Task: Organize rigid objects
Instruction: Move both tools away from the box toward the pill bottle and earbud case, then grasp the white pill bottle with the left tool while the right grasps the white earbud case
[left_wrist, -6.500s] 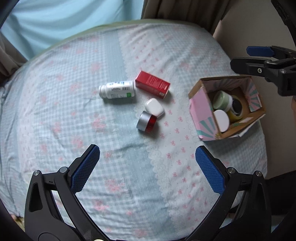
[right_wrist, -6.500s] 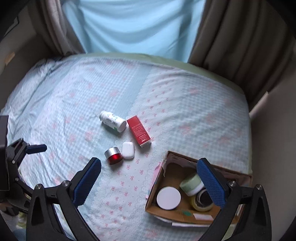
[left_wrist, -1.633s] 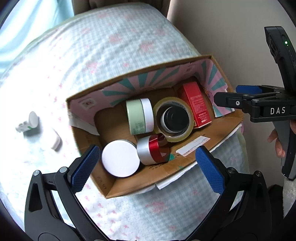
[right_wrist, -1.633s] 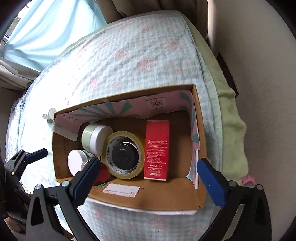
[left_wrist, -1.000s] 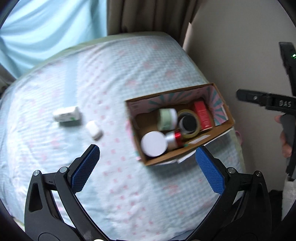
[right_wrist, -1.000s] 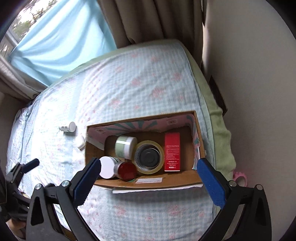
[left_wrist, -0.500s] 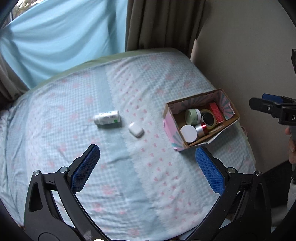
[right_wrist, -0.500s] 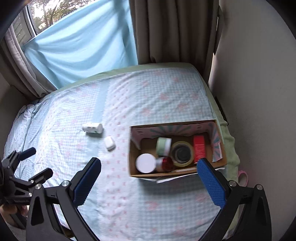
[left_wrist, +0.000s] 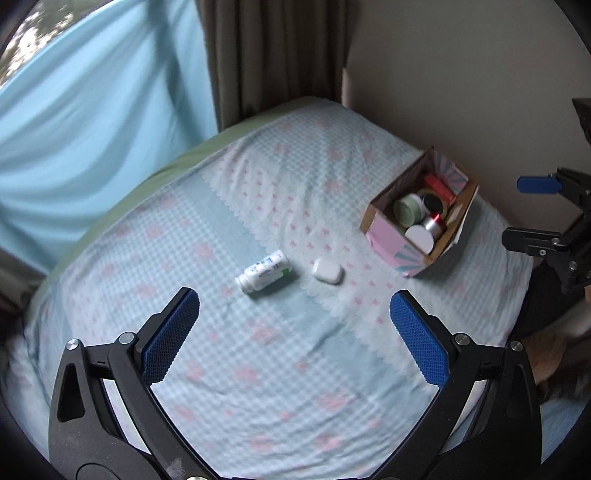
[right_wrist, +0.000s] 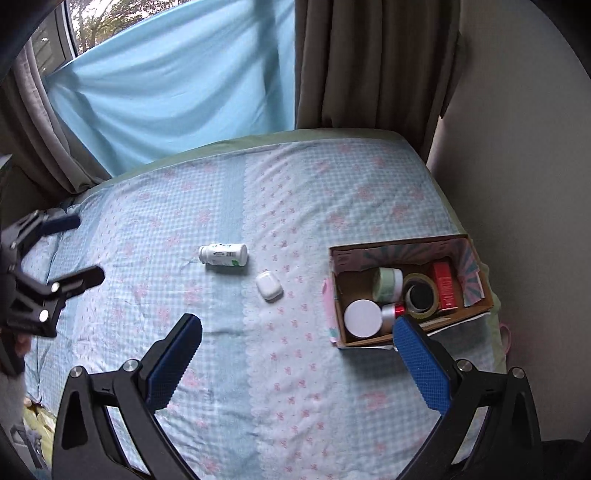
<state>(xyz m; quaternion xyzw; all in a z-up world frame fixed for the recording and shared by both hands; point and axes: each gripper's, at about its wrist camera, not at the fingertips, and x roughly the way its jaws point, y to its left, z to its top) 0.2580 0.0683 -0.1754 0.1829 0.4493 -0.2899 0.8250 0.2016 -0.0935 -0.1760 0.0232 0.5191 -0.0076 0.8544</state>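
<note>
The white plastic bottle (left_wrist: 266, 271) lies on its side on the checked bed sheet (left_wrist: 258, 350), just beside the small white case (left_wrist: 327, 270). The left gripper (left_wrist: 295, 338), wide open and empty, looks nearer to it. The right gripper (right_wrist: 297, 360) is open too, by the cardboard box (right_wrist: 406, 334).

Bottle (right_wrist: 223, 254) left of case (right_wrist: 269, 286) on bed (right_wrist: 295, 369) — box (right_wrist: 340, 258) to the right

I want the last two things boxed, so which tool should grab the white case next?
Probably right. The white case lies between the bottle and the box, nearer the open right tool; the left tool, also open, faces the bottle.
</note>
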